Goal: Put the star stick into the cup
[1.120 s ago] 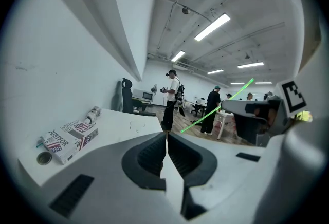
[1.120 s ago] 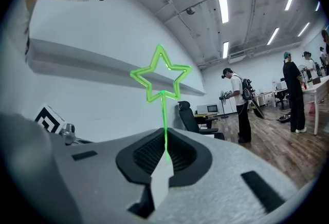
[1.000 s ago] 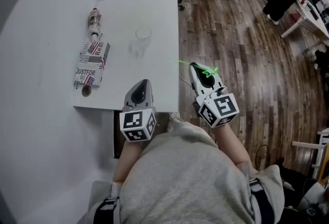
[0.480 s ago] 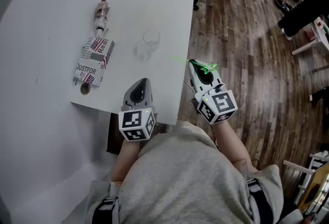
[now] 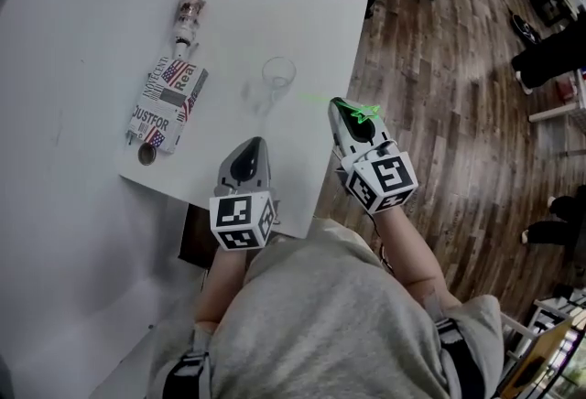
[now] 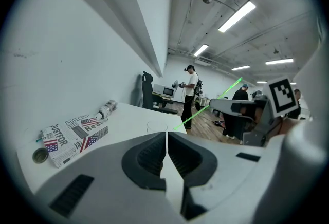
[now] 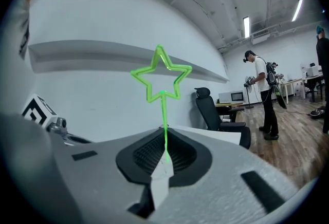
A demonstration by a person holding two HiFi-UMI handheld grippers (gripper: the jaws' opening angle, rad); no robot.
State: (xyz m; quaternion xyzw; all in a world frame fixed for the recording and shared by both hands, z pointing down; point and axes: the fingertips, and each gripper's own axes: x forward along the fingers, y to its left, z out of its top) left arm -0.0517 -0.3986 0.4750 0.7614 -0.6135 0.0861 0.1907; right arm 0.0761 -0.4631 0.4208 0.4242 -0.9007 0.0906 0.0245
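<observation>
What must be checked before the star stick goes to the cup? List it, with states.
1. Right claw shut on the star stick: ok.
2. Cup upright on the table, mouth up: ok.
3. Left claw shut, empty, short of the cup: ok.
4. Printed box and bottle lie left of the cup, off the route: ok.
5. Stick over the cup's mouth: not ok, it is to the cup's right.
</observation>
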